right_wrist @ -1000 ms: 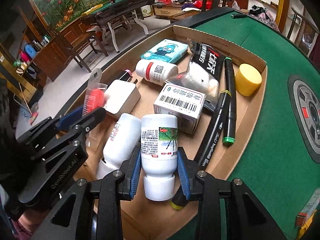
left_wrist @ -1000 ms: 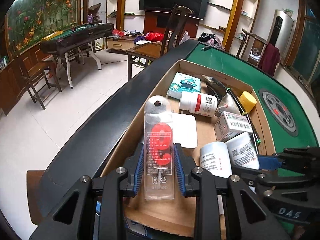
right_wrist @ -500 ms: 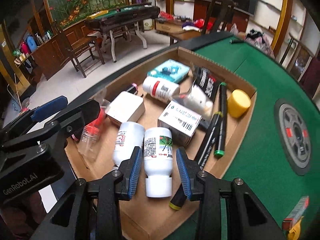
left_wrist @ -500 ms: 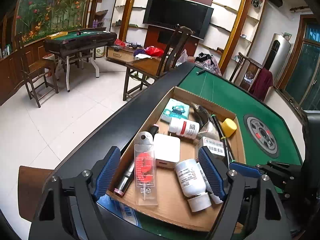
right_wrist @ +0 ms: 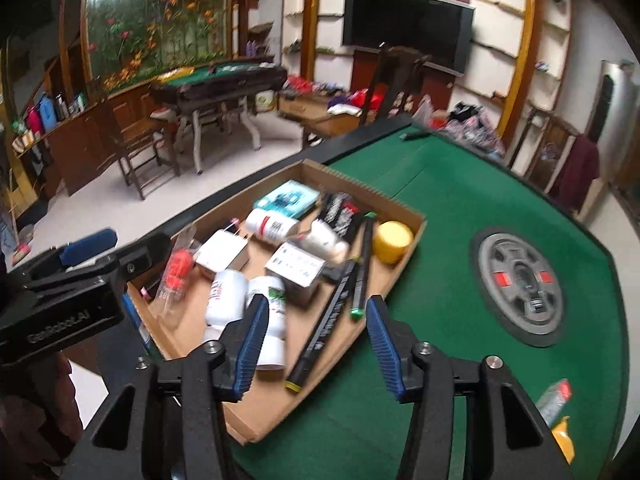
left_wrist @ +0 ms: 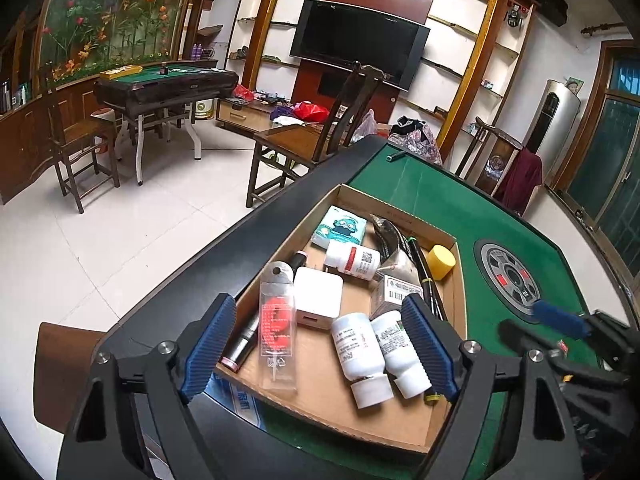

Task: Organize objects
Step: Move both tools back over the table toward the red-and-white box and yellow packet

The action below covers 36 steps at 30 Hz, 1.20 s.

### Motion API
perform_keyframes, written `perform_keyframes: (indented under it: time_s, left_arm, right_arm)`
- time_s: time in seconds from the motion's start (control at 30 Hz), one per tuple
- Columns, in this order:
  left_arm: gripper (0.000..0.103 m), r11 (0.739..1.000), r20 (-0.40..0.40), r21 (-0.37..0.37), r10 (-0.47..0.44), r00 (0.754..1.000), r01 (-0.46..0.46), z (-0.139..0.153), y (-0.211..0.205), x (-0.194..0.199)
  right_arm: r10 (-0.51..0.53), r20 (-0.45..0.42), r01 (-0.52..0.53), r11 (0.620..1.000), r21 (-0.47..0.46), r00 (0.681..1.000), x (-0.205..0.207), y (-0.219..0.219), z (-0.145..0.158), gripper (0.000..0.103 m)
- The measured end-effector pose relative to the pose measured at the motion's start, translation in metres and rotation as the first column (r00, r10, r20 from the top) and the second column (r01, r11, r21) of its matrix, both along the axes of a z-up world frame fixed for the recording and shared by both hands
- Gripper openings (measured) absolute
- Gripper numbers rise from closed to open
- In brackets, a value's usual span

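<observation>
Both tools, left (left_wrist: 320, 344) and right (right_wrist: 314, 344), just opened, gape empty; only the right view shows yellow item (right_wrist: 562, 438).

"GenRobot.AI" in white letters on black body of left gripper (right_wrist: 124, 258), seen from right wrist view. Barcode on white box (left_wrist: 400, 292) in cardboard tray (left_wrist: 460, 280); QR code on white bottle with red band (left_wrist: 352, 260). Small print on other labels unreadable.
</observation>
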State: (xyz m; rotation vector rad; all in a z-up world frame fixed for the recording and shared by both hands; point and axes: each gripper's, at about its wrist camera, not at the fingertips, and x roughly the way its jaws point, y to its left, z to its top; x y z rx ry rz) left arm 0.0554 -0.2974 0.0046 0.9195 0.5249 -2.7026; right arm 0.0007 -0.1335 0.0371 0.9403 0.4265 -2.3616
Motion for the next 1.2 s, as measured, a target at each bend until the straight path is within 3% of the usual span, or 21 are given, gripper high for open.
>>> perform_keyframes:
  time_s: [0.2,0.37,0.67,1.2]
  left_arm:
    - [0.084,1.0,0.017,-0.018,-0.024,1.0,0.024,0.003,0.021,-0.005]
    - [0.084,0.997,0.024,-0.051,-0.06,0.998,0.061,0.01,0.046,-0.013]
    - [0.084,0.979,0.048,-0.107,-0.171,0.984,0.175,0.02,0.106,-0.038]
    - [0.085,0.91,0.146,-0.152,-0.365,0.919,0.386,0.002,0.207,-0.07]
  right_arm:
    - [-0.045,-0.088,0.044,0.999,-0.016,0.995,0.008,0.025,0.016,0.063]
    - [-0.074,-0.096,0.07,0.996,-0.047,0.993,0.005,0.049,0.022,0.066]
    - [-0.162,-0.06,0.155,0.982,-0.104,0.985,-0.013,0.103,0.021,0.068]
    - [-0.352,0.055,0.356,0.928,-0.11,0.934,-0.045,0.202,-0.008,0.074]
